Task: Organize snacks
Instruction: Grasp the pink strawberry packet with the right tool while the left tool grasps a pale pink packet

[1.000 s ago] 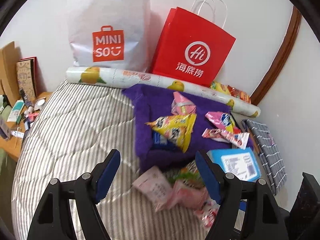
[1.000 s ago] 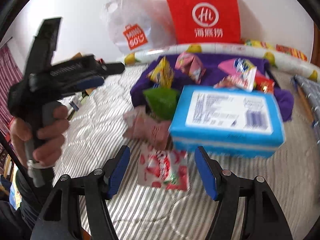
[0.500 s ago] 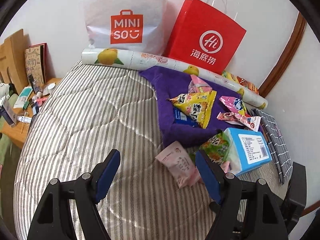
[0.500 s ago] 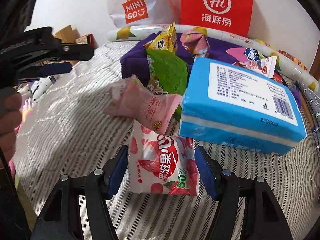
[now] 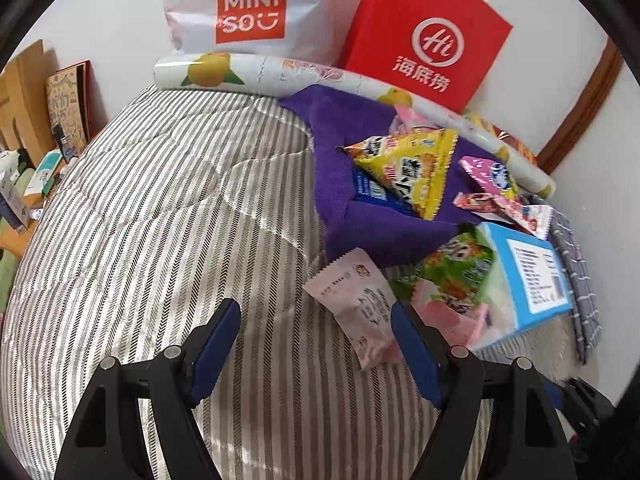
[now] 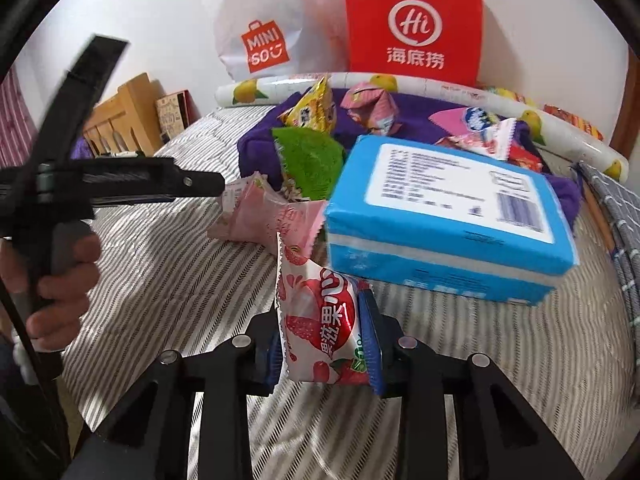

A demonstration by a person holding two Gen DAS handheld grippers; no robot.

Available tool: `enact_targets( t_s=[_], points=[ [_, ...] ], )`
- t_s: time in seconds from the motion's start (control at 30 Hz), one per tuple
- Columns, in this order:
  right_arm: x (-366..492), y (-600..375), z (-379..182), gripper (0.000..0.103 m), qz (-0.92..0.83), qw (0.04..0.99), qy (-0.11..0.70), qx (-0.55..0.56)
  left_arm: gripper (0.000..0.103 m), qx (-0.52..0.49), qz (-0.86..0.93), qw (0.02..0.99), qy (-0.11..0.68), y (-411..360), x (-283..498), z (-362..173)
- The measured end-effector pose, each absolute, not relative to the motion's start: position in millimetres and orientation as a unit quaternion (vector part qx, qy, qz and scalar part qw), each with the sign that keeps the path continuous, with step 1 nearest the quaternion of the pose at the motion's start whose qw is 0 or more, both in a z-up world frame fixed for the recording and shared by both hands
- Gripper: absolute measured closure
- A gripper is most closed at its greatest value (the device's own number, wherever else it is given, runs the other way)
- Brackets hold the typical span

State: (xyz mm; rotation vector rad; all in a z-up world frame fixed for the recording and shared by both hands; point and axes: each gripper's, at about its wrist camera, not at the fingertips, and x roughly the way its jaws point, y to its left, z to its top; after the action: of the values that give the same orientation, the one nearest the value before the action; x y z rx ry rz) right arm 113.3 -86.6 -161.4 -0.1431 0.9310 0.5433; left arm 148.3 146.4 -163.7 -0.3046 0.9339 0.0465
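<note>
The strawberry snack packet (image 6: 320,320) stands on its edge on the striped bed (image 6: 160,272), just in front of the blue tissue pack (image 6: 448,216), which serves as the landmark here. The right tongs (image 6: 324,344) are closing on the packet, and their blue pads already press its lower part from both sides, so they pinch it. It looks like a light, puffy foil pillow: soft, a little slick, and likely to crumple or slide if squeezed only at a sealed edge. A hold across the filled lower body, as now, seems the safer one; the serrated top seam is thin and would probably fold.

To the left of the tissue pack lies a pale pink packet (image 5: 360,304), and a green packet (image 5: 456,272) leans against the pack's near left side. Behind the tissue pack a purple cloth (image 5: 340,168) carries a yellow triangular bag (image 5: 408,168) and several small pink wrappers. Further behind stand a rolled mat with a lemon print (image 5: 248,76), a white shopping bag (image 5: 248,8) and a red paper bag (image 5: 428,40) against the wall.

The left tongs (image 5: 316,344) hang spread and empty over the bed, to the left of the tissue pack, with the pale pink packet just beside their right pad
</note>
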Motion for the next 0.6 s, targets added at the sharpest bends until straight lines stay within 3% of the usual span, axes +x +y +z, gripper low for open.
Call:
enact_targets(
  t_s=[0.17, 0.4, 0.47, 0.57, 0.6],
  points=[
    [108.6, -104.3, -152.5, 0.07, 0.249, 0.864, 0.435, -0.051, 0.029, -0.143, 0.021, 0.873, 0.467, 135.3, 164.6, -175.0],
    [106.3, -118.3, -149.5, 0.07, 0.244, 0.868, 0.432, -0.031, 0.022, -0.037, 0.064, 0.876, 0.476, 94.8, 179.3, -181.5],
    [105.7, -120.7, -149.4, 0.07, 0.244, 0.868, 0.431, -0.029, 0.029, -0.018, 0.055, 0.882, 0.467, 88.9, 175.3, -181.2],
    [105.6, -123.9, -149.9, 0.07, 0.242, 0.869, 0.431, -0.028, 0.058, -0.017, 0.041, 0.881, 0.471, 91.9, 167.8, -175.1],
    [105.4, -125.3, -149.9, 0.07, 0.239, 0.869, 0.431, -0.028, 0.058, -0.019, 0.038, 0.88, 0.473, 93.9, 164.9, -173.7]
  ],
)
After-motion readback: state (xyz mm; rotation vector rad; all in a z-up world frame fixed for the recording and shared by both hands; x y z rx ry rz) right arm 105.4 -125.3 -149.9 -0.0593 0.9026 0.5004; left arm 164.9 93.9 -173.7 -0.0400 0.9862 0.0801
